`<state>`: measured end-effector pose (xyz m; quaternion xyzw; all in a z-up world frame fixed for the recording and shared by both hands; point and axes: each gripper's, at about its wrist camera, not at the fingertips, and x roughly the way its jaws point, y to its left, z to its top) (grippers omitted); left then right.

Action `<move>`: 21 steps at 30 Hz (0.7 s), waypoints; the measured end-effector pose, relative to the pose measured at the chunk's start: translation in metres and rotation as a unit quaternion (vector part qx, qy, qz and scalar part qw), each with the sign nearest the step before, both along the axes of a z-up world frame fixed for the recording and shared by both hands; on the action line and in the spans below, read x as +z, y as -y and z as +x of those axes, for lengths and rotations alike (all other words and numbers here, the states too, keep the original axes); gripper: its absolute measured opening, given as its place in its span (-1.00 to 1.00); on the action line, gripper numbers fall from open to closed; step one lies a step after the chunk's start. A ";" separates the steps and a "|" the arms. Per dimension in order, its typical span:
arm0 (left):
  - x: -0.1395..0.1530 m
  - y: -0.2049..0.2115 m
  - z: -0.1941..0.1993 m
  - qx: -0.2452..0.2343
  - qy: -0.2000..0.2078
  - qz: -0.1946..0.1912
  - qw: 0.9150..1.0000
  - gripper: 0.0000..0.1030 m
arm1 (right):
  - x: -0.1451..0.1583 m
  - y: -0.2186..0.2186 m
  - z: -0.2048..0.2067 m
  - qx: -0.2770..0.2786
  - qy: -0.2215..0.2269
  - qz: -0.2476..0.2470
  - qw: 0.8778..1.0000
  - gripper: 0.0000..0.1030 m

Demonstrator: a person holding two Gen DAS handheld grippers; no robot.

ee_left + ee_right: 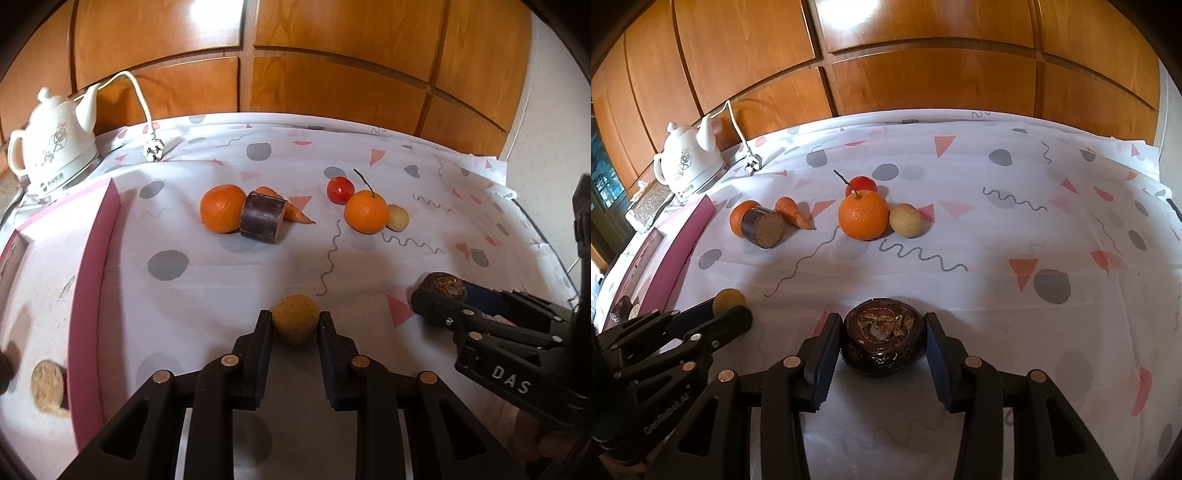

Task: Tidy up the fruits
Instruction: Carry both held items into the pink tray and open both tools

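Small tan round fruit (295, 324) sits on the patterned tablecloth (258, 266), clamped at the tips of the left gripper (295, 325), both pads pressed to its sides at the narrowest setting. To its right, a dark brown round fruit (882, 338) with a dried papery crown lies between the pads of the right gripper (883, 339); left pad touches it, right pad shows a slim gap, so a firm hold cannot be confirmed; jaws part-way in. Both grippers point downward at the cloth, side by side, well apart. Farther back on the cloth: 1 orange (222, 208) touching a dark cut cylinder (263, 218) with a carrot (291, 208) behind it; to their right a stemmed orange (365, 211), a red tomato (340, 189) behind it and a pale yellow round fruit (398, 218) just beside it. A pink-walled box (92, 280) stands at far left, holding a tan cut disc (47, 384). White kettle (55, 147) and plug (153, 150) at the back-left corner.
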<state>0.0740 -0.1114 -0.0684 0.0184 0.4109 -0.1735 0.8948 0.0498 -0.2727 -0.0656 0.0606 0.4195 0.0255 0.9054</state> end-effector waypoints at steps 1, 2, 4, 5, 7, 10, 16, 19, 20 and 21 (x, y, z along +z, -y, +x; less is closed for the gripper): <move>0.001 -0.002 -0.002 0.001 0.001 0.001 1.000 -0.53 | 0.000 -0.001 -0.001 0.000 -0.001 0.001 1.000 -0.13; 0.002 -0.003 -0.003 0.003 0.002 0.003 1.000 -0.53 | 0.000 -0.002 -0.001 0.001 -0.001 0.001 1.000 -0.13; 0.004 -0.008 -0.006 0.010 0.002 0.000 1.000 -0.53 | 0.000 -0.005 -0.002 0.002 -0.001 -0.003 1.000 -0.13; 0.005 -0.010 -0.007 0.014 0.003 0.001 1.000 -0.53 | -0.001 -0.005 -0.001 0.003 0.000 -0.005 1.000 -0.13; 0.009 -0.014 -0.009 0.021 0.005 -0.003 1.000 -0.53 | -0.001 -0.006 -0.002 0.003 0.004 -0.010 1.000 -0.13; 0.022 -0.020 -0.017 0.025 0.025 -0.005 0.999 -0.53 | 0.001 -0.008 -0.003 0.004 0.000 -0.007 1.000 -0.13; 0.046 -0.039 -0.027 0.048 0.048 -0.013 0.998 -0.53 | 0.019 -0.028 -0.008 0.027 0.023 -0.004 0.999 -0.13; 0.053 -0.054 -0.030 0.069 0.053 -0.015 0.996 -0.53 | 0.030 -0.044 -0.006 0.053 0.030 0.010 0.998 -0.13; 0.054 -0.059 -0.030 0.074 0.054 -0.016 0.996 -0.53 | 0.032 -0.049 -0.006 0.059 0.031 0.011 0.998 -0.13; 0.055 -0.065 -0.031 0.081 0.054 -0.017 0.995 -0.53 | 0.035 -0.057 -0.005 0.071 0.033 0.010 0.997 -0.13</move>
